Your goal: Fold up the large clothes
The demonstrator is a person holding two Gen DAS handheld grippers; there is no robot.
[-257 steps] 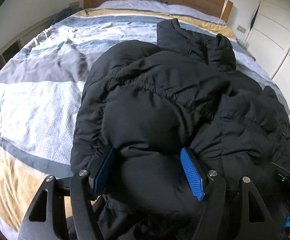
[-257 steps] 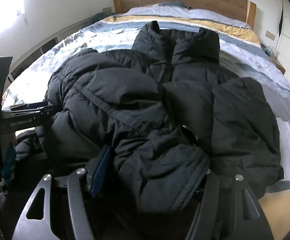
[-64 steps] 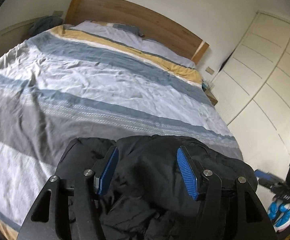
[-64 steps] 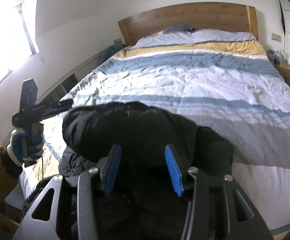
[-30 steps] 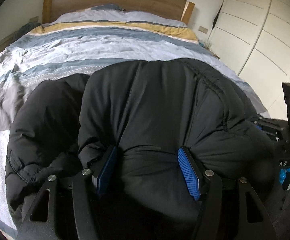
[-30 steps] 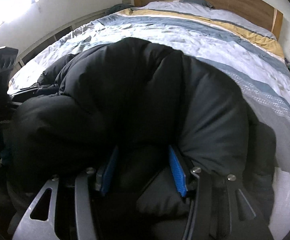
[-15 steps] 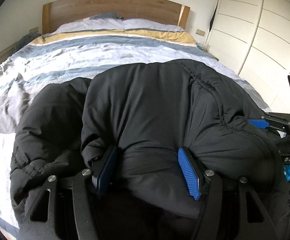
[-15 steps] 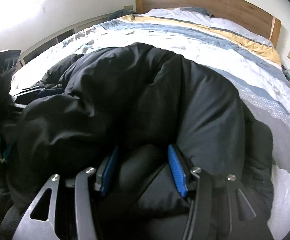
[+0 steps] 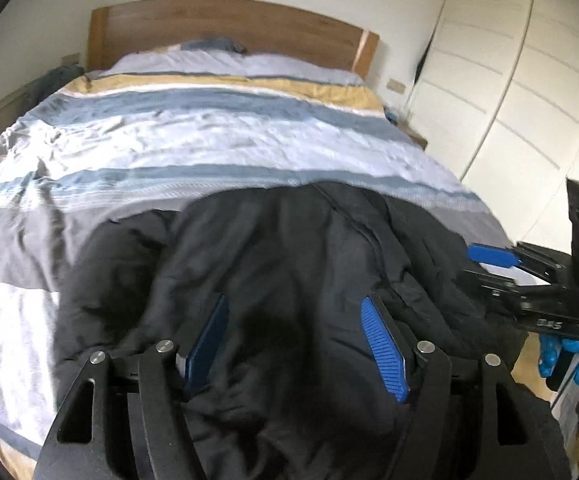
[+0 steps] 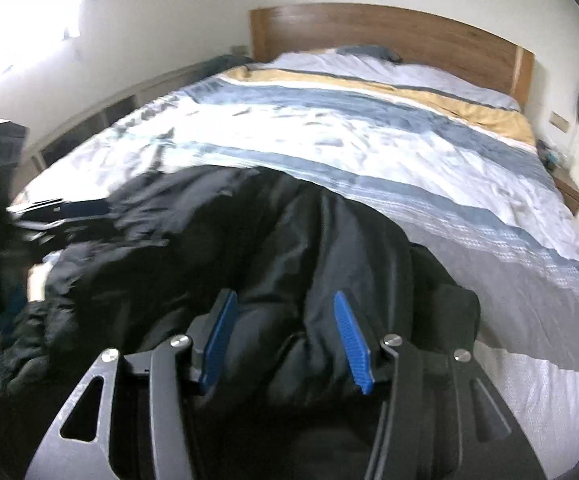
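A bulky black puffer jacket (image 9: 289, 248) lies bunched at the foot of the bed, its near edge lifted. My left gripper (image 9: 295, 344) has a thick fold of it between its blue pads; the jaws are opening, but fabric still fills the gap. In the right wrist view the same jacket (image 10: 289, 232) bulges between the blue pads of my right gripper (image 10: 285, 340), which is shut on it. The right gripper's black frame (image 9: 549, 300) shows at the left view's right edge, held by a blue-gloved hand (image 9: 569, 356).
The bed carries a duvet (image 9: 209, 140) striped in white, blue, grey and yellow, with a wooden headboard (image 9: 229, 20) behind. White wardrobe doors (image 9: 529, 80) stand to the right, a nightstand (image 10: 569, 188) beside the bed, and low shelves (image 10: 109, 112) along the left wall.
Both grippers have risen with the jacket edge, so more bed shows beyond it. The left pads stand slightly wider apart than before. Both views are blurred by motion.
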